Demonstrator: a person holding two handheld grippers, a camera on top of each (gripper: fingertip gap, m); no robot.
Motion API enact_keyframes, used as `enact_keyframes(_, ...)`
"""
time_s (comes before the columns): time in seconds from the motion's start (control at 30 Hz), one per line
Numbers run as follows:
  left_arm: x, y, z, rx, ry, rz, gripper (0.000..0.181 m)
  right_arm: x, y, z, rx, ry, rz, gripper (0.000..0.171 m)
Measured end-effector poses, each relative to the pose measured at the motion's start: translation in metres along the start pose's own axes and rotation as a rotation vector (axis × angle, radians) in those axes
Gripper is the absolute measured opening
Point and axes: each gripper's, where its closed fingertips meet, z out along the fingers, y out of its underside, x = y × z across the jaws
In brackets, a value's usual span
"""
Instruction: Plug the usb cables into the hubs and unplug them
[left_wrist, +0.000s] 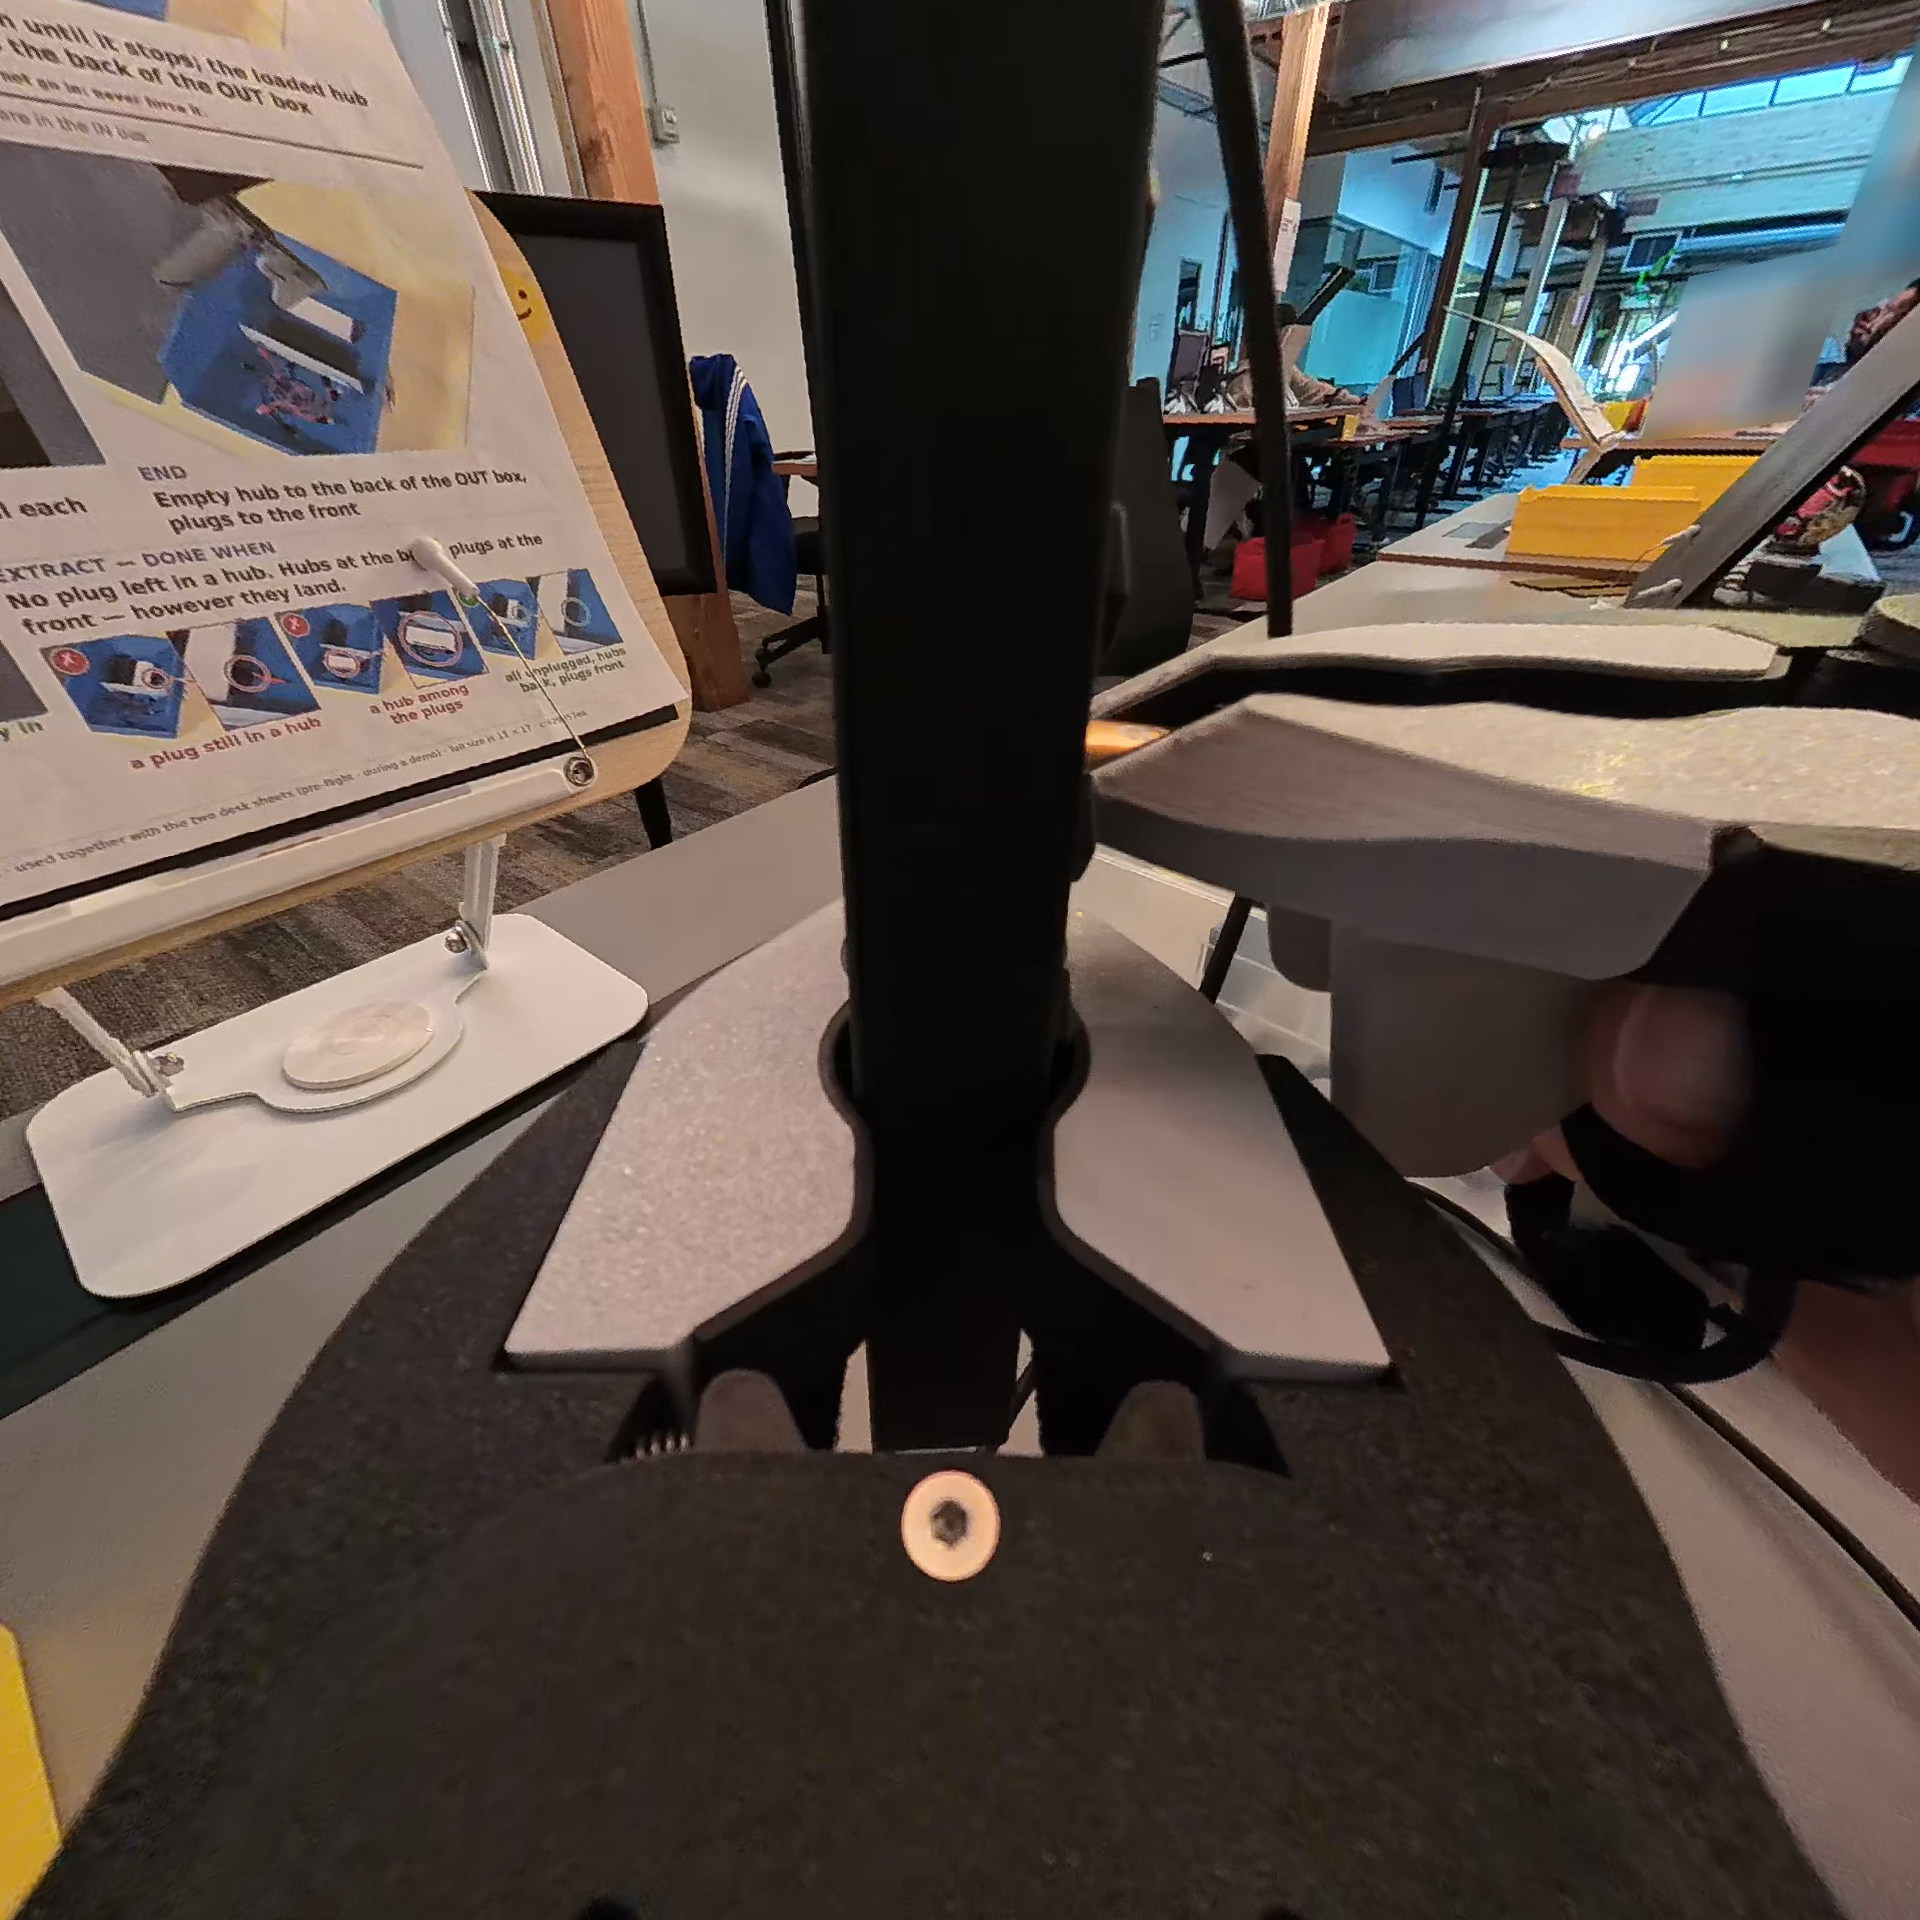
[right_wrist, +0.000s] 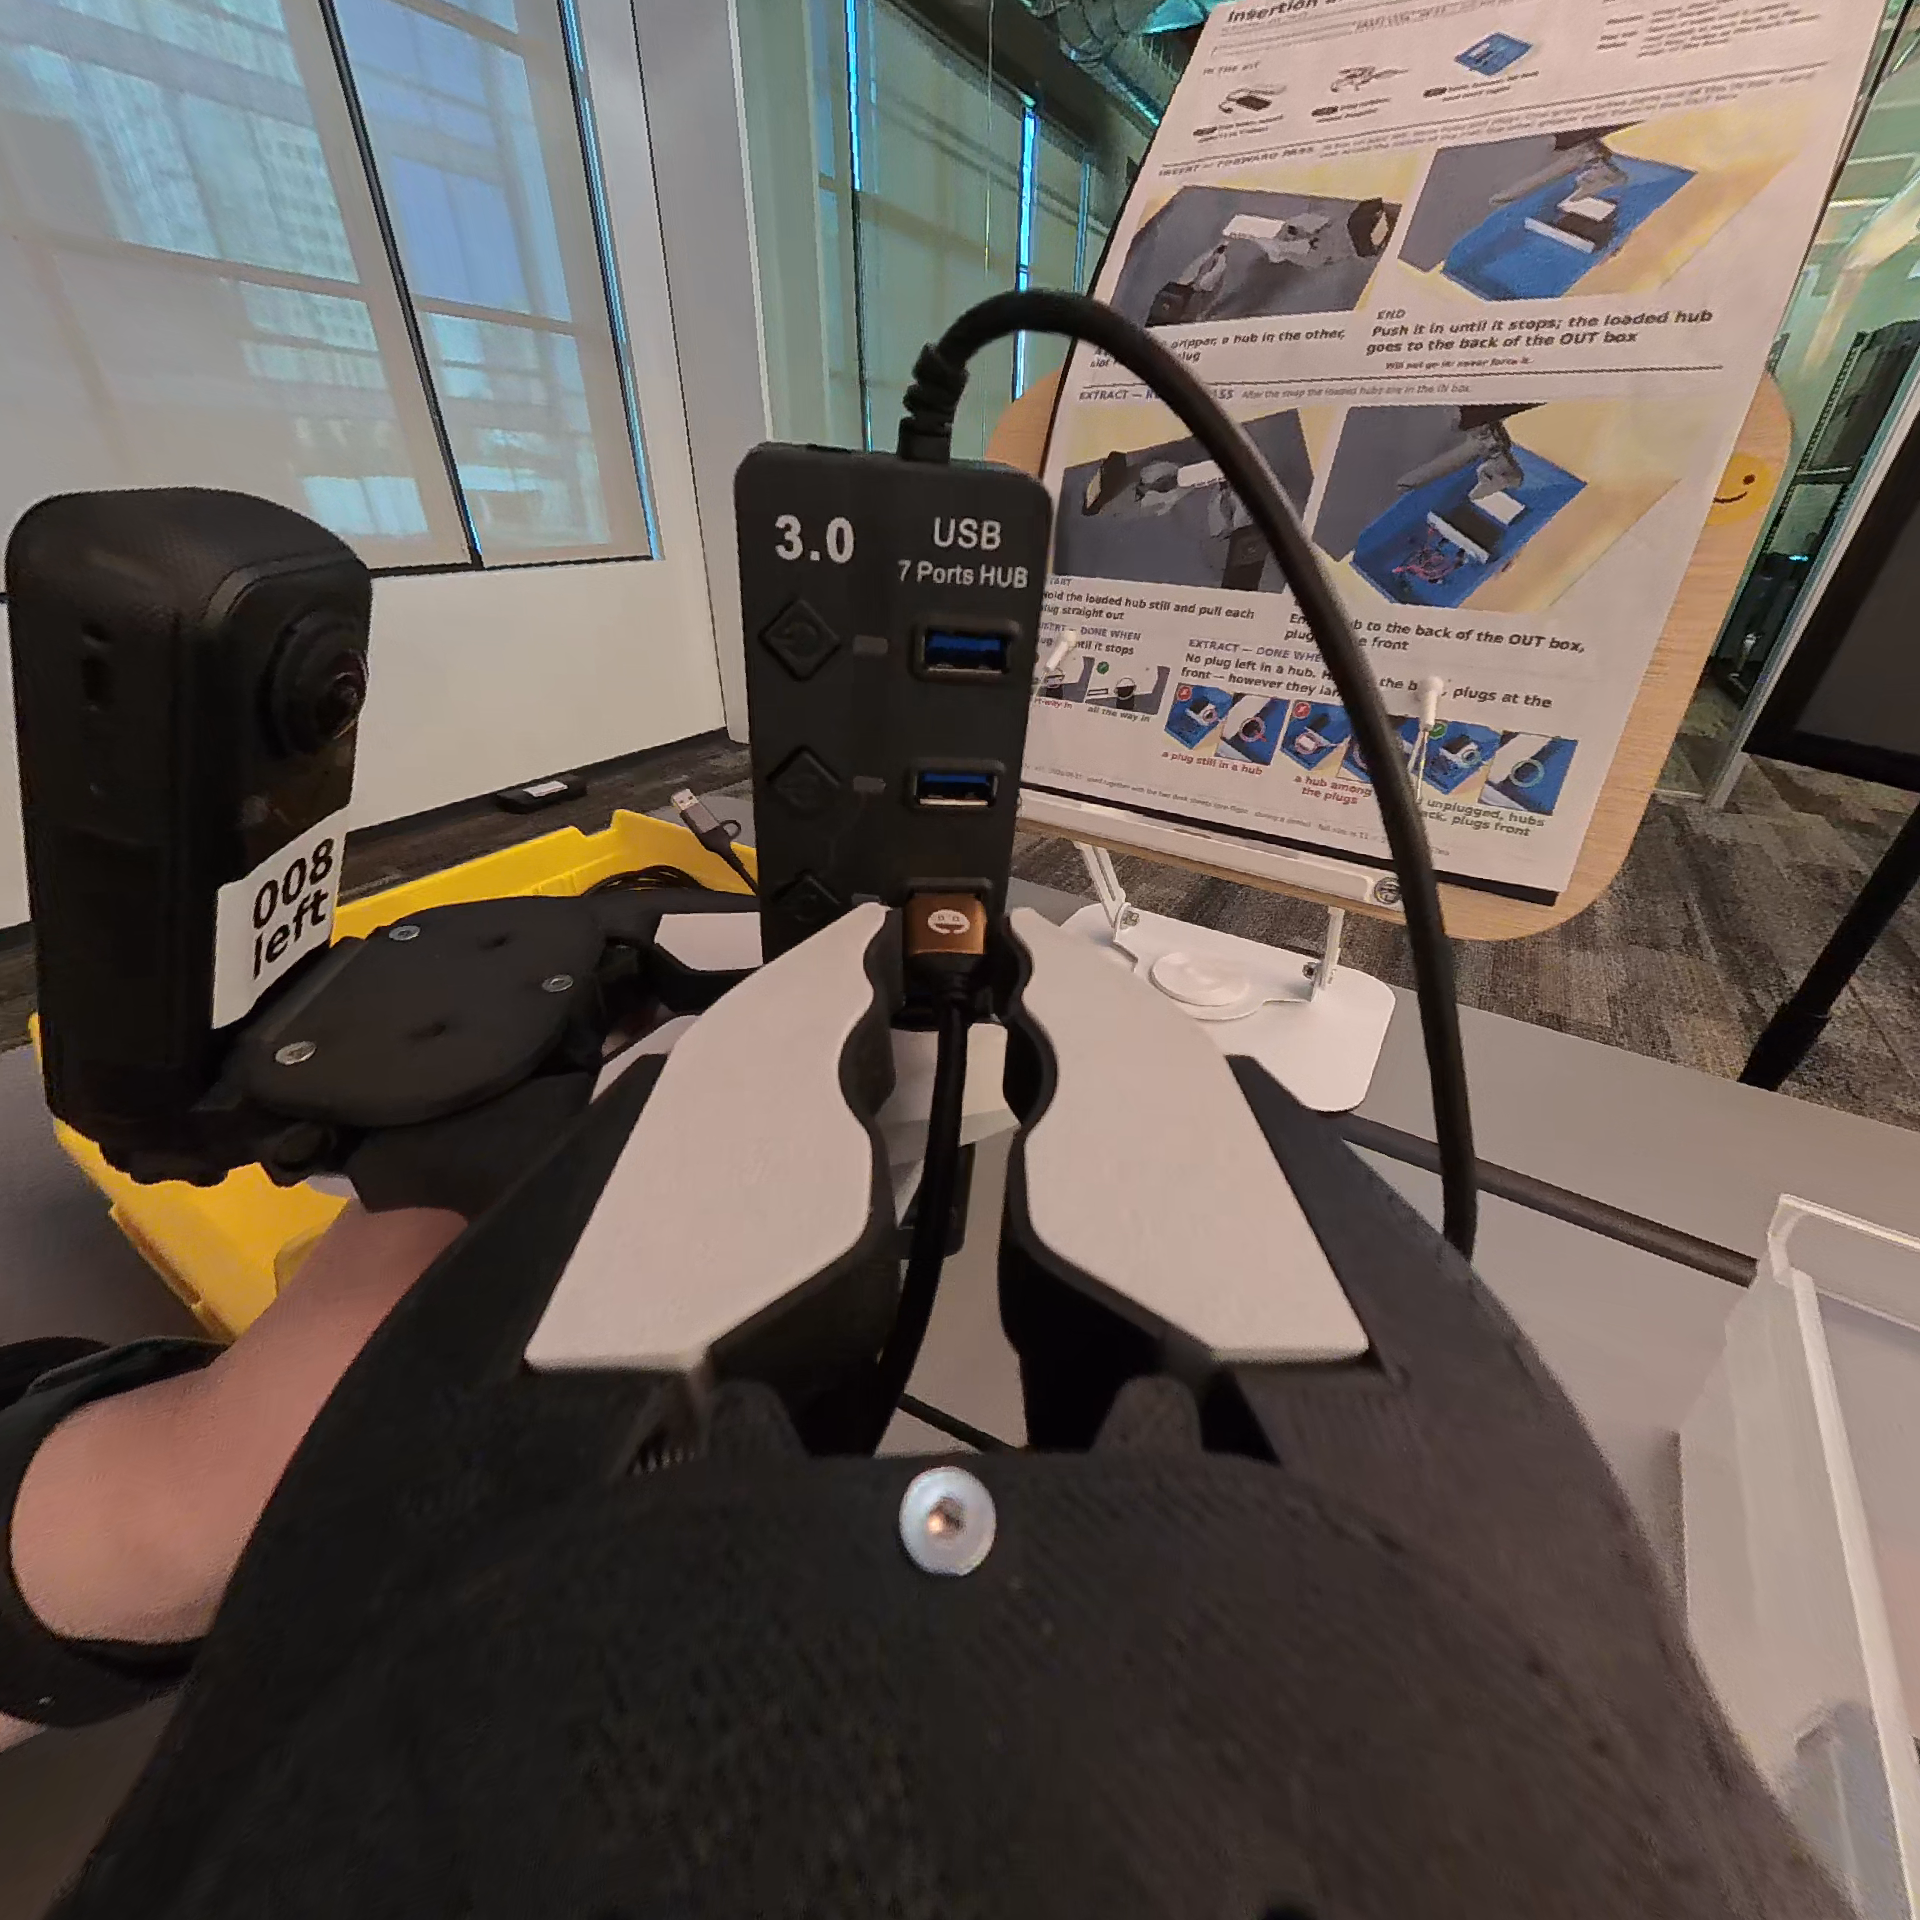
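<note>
the left gripper squeezes a tall black usb hub that stands straight up through the middle of the left wrist view. its two grey fingers press on both sides of the hub, low down.

in the right wrist view the same hub stands in the middle of the frame with its ports facing the camera. two blue ports near the top have nothing in them. a copper usb plug sits in the third port down. how deep it sits cannot be told. the right gripper pinches this plug, one grey finger on each side. the plug's black cable runs down between the fingers toward the camera.

the hub's own thick black cord comes out of its top, loops over to the right and drops down to the grey table.

the right gripper also comes in from the right side of the left wrist view, with a bit of the copper plug showing at its tips.

a paper instruction sheet on a wooden stand sits behind the hub, at the upper right of the right wrist view. a yellow bin is at the lower left, behind the left gripper's camera. a clear plastic box is at the right edge.
</note>
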Motion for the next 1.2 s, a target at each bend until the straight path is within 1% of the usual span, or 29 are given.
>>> enact_keyframes(0.3,-0.004,-0.002,-0.001,0.007,0.013,-0.037,0.026,-0.002,-0.001,0.003,0.015,0.035,0.022,0.017)
enact_keyframes(0.5,-0.006,-0.002,-0.001,-0.01,0.002,0.009,0.026,-0.002,-0.001,0.002,0.009,0.038,0.036,0.017)
enact_keyframes(0.8,0.003,-0.002,0.0,-0.008,0.09,-0.087,0.026,-0.001,-0.002,-0.002,0.008,0.076,-0.029,0.017)
enact_keyframes(0.87,-0.009,-0.003,-0.001,0.001,0.054,-0.142,0.026,0.001,-0.006,-0.009,0.039,0.073,-0.011,0.017)
enact_keyframes(0.93,-0.029,-0.005,-0.007,0.019,0.075,-0.247,0.026,0.01,-0.013,-0.021,0.07,0.093,0.0,0.016)
enact_keyframes(0.97,-0.039,-0.006,-0.01,0.019,0.063,-0.256,0.026,0.011,-0.015,-0.024,0.072,0.08,0.013,0.016)
enact_keyframes(1.03,-0.044,-0.011,-0.015,0.035,0.045,-0.238,0.026,0.013,-0.013,-0.027,0.057,0.06,0.034,0.016)
enact_keyframes(1.1,-0.036,-0.014,-0.013,0.026,0.059,-0.211,0.026,0.014,-0.01,-0.028,0.049,0.052,0.035,0.017)
enact_keyframes(1.2,-0.032,-0.013,-0.01,0.008,0.037,-0.151,0.026,0.011,-0.011,-0.029,0.043,0.008,0.04,0.016)
